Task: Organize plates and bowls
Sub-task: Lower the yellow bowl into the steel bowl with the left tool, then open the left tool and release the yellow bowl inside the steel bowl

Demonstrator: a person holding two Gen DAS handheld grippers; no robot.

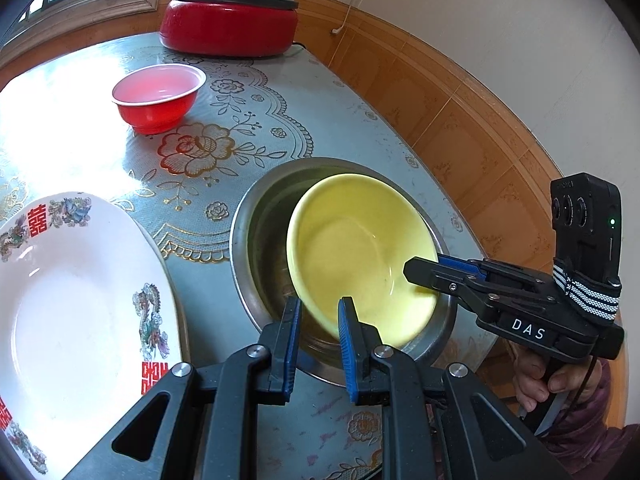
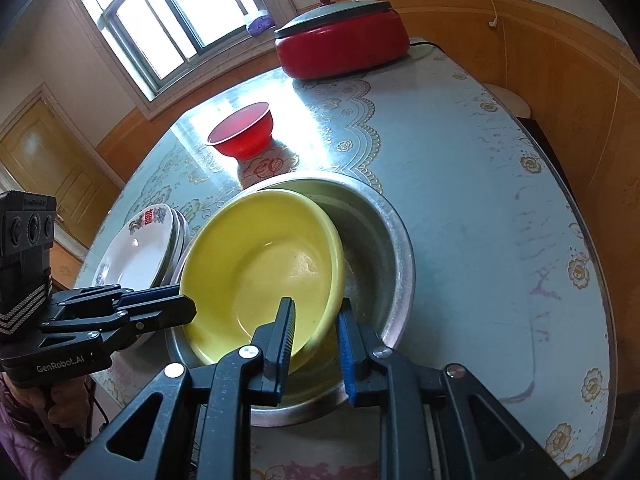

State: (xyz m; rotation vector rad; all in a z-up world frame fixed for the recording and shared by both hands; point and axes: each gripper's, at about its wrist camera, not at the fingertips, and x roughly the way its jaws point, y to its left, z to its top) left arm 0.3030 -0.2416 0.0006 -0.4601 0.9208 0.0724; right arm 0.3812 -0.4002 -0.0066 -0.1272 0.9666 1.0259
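Left wrist: yellow bowl rim between left tongs, tilted in steel basin.

Three bowls; two plates; one cooker.

Yellow bowl tilted in metal basin — both grippers at its rim.

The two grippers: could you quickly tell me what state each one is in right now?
Left gripper: shut on the yellow bowl's rim.
Right gripper: shut on the same bowl's rim.
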